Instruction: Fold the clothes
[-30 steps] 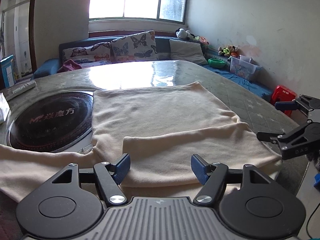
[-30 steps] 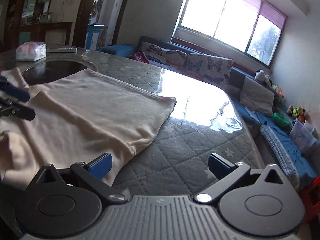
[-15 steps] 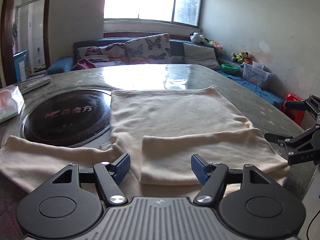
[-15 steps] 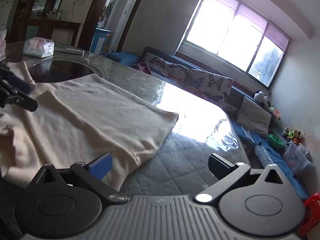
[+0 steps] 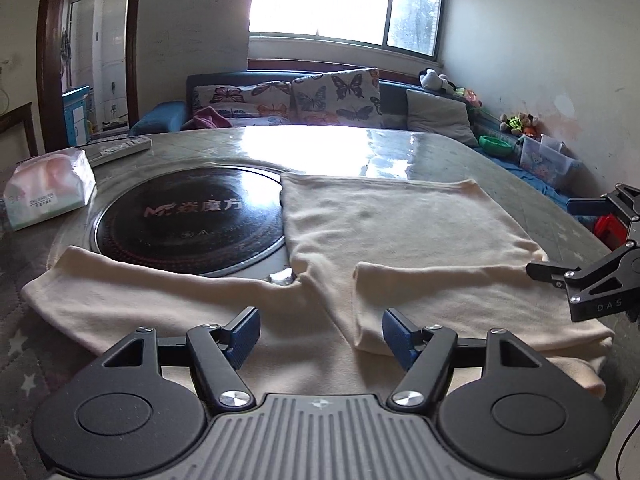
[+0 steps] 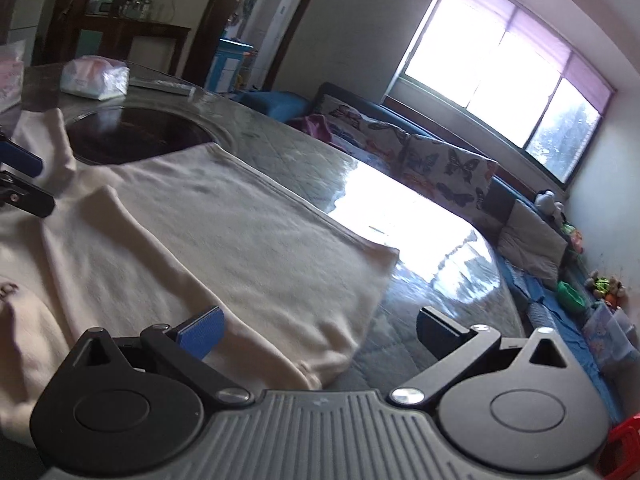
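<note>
Cream garment (image 5: 400, 236) spread flat on round table (image 5: 400, 148) — one sleeve folded across the body, the other stretched along the near edge beside black hotplate (image 5: 188, 220). Left gripper (image 5: 320, 334) released, jaws wide, empty, above the near hem. Right gripper (image 6: 318, 330) released too, nothing between jaws — poised over the garment's side edge. Tissue pack (image 5: 48, 188) at far left.
</note>
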